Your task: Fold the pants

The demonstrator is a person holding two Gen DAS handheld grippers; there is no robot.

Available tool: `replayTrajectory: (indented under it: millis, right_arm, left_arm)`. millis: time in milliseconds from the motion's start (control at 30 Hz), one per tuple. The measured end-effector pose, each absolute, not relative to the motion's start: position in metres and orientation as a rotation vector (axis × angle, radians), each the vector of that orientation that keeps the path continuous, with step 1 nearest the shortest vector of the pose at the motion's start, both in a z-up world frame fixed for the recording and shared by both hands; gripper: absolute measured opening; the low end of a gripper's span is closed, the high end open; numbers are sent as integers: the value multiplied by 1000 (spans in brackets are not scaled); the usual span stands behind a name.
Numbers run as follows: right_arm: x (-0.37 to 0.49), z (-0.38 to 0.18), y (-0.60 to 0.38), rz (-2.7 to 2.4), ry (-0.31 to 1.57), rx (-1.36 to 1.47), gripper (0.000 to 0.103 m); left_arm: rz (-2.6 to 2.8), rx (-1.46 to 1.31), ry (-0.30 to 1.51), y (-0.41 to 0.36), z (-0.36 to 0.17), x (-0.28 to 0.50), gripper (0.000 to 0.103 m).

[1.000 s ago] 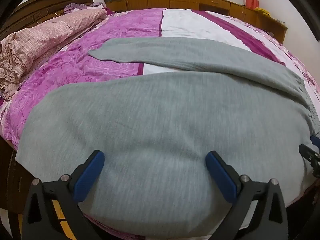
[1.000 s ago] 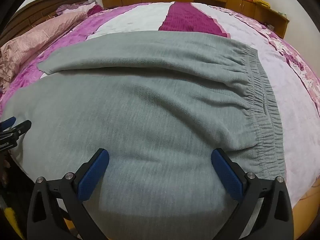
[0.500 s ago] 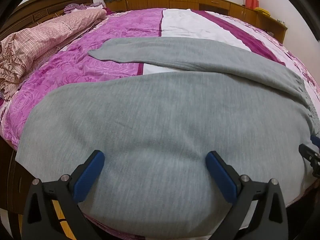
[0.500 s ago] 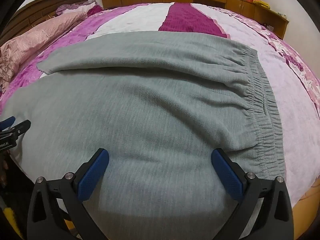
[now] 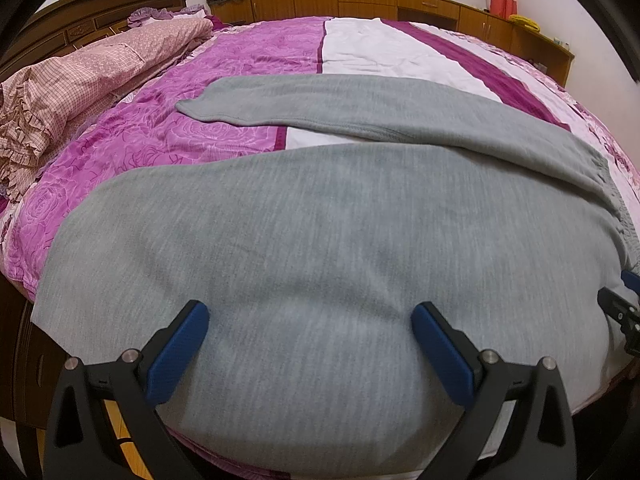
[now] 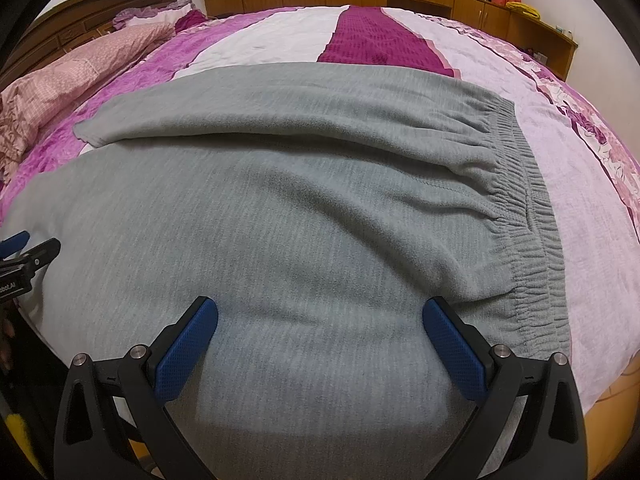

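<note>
1. Left hand-held gripper, fingers spread wide and holding nothing, hovers over the near leg at the bed's near edge.
2. Right hand-held gripper, fingers likewise apart and empty, hangs nearer the waistband.
3. The grey pants lie flat across the bed, near leg draping over the near edge, far leg angled away toward the headboard side.
4. My call: pinch the near edge at cuff end and waist together, lift evenly, lay it onto the far leg, seams matched.
</note>
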State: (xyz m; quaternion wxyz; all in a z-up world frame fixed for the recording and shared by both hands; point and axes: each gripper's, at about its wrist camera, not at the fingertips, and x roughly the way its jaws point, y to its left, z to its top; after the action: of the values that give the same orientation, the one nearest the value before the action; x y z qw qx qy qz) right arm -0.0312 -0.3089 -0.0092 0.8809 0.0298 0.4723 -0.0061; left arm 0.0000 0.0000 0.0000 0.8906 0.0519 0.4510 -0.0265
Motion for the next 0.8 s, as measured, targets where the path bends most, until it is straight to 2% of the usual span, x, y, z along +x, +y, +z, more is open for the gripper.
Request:
replayTrajectory:
  millis: [800]
  right_arm:
    - [-31, -10, -308, -11, 980, 65, 100]
  left_arm:
    - [-54, 109, 936, 0, 0, 0, 103]
